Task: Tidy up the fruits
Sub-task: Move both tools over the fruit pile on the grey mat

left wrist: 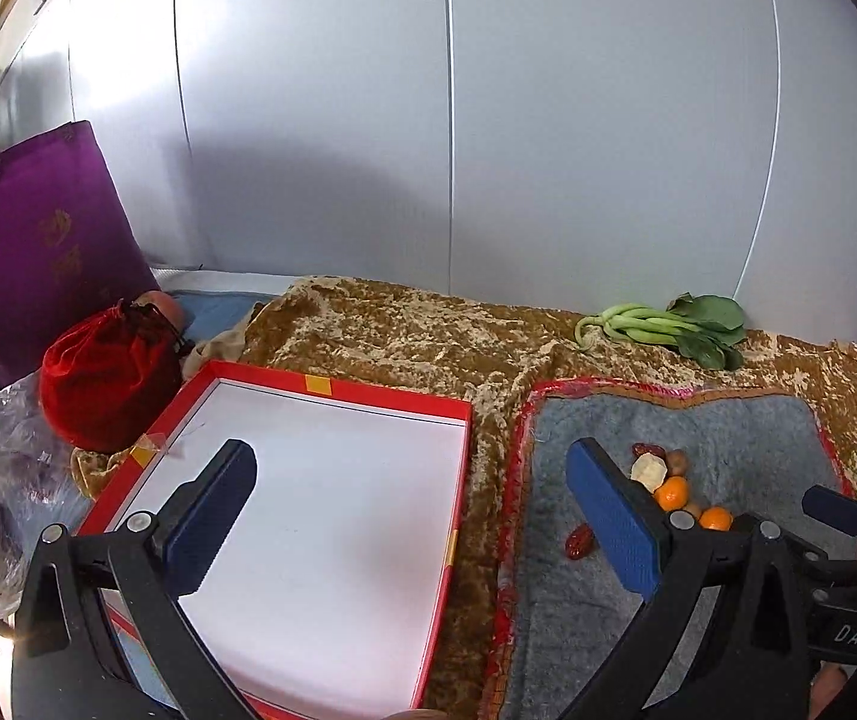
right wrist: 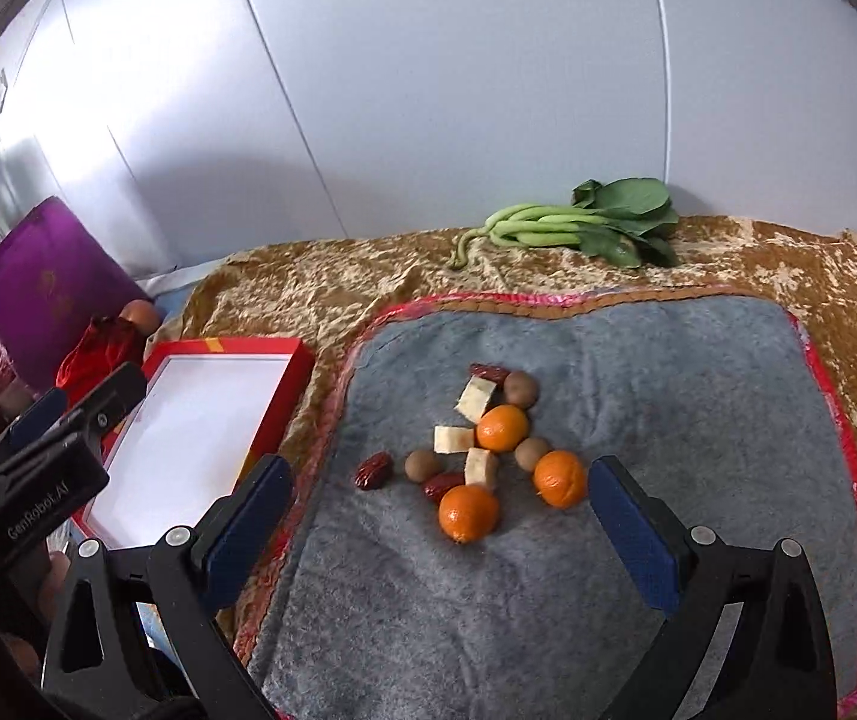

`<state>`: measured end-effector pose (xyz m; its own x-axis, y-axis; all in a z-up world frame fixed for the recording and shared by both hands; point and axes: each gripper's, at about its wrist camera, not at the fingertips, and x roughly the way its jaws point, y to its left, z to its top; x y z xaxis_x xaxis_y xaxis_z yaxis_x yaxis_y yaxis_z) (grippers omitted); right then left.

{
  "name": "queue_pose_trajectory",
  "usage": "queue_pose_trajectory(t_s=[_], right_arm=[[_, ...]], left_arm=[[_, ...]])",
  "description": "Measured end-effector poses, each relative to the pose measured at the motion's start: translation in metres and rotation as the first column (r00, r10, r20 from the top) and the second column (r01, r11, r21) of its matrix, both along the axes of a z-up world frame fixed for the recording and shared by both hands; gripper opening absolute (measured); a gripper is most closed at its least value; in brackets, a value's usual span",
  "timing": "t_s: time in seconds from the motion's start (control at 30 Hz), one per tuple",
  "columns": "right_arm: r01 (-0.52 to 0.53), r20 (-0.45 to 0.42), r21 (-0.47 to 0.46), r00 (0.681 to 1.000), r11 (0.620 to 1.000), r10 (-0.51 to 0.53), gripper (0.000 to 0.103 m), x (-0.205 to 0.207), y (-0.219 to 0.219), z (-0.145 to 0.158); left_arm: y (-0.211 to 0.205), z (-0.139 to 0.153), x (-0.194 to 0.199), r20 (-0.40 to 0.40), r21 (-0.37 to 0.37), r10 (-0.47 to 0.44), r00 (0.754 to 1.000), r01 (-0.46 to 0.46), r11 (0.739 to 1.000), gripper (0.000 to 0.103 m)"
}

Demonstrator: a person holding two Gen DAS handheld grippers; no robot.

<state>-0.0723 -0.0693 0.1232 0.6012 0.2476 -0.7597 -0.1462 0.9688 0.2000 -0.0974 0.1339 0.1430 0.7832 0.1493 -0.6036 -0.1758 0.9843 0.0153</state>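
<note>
A pile of small fruits lies on a grey mat [right wrist: 638, 372]: three oranges [right wrist: 468, 513], brown round fruits [right wrist: 521, 388], red dates [right wrist: 374, 471] and pale cut chunks [right wrist: 476, 399]. My right gripper [right wrist: 440, 516] hovers open just in front of the pile, nothing between its blue pads. My left gripper [left wrist: 410, 510] is open over a red box with a white inside [left wrist: 332, 516]; its right finger hides part of the pile [left wrist: 671, 492] in the left wrist view. The box [right wrist: 200, 420] sits left of the mat.
A bunch of green leafy vegetables [right wrist: 578, 222] lies at the back of the brown-gold cloth [right wrist: 320, 288]. A red drawstring pouch [left wrist: 107, 384] and a purple bag [left wrist: 38, 240] stand left of the box. A grey wall is behind.
</note>
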Motion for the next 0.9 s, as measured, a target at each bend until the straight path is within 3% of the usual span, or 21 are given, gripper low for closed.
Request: queue_pose_trajectory(t_s=[0.27,0.4,0.53,0.77,0.9], right_arm=[[0.009,-0.021,0.008,1.0,1.0,-0.009,0.1,0.004,-0.006,-0.004],[0.029,-0.032,-0.006,0.999,1.0,-0.029,0.1,0.008,-0.016,-0.005],[0.061,-0.088,0.014,0.994,0.998,-0.059,0.099,0.018,-0.036,-0.013],[0.183,-0.3,0.237,0.948,0.954,-0.107,0.092,0.036,-0.087,-0.046],[0.196,-0.365,0.205,0.924,0.959,-0.111,0.083,0.046,-0.081,-0.067]], left_arm=[[-0.016,-0.006,0.005,-0.026,0.023,-0.036,0.999,0.036,0.999,0.103],[-0.032,-0.018,0.012,-0.073,0.017,-0.11,0.991,0.112,0.994,0.103],[-0.048,-0.046,0.028,-0.216,0.032,-0.173,0.961,0.184,0.982,0.103],[-0.068,-0.07,0.033,-0.321,0.153,-0.231,0.919,0.291,0.944,0.103],[-0.081,-0.082,0.035,-0.384,0.136,-0.308,0.87,0.384,0.913,0.103]])
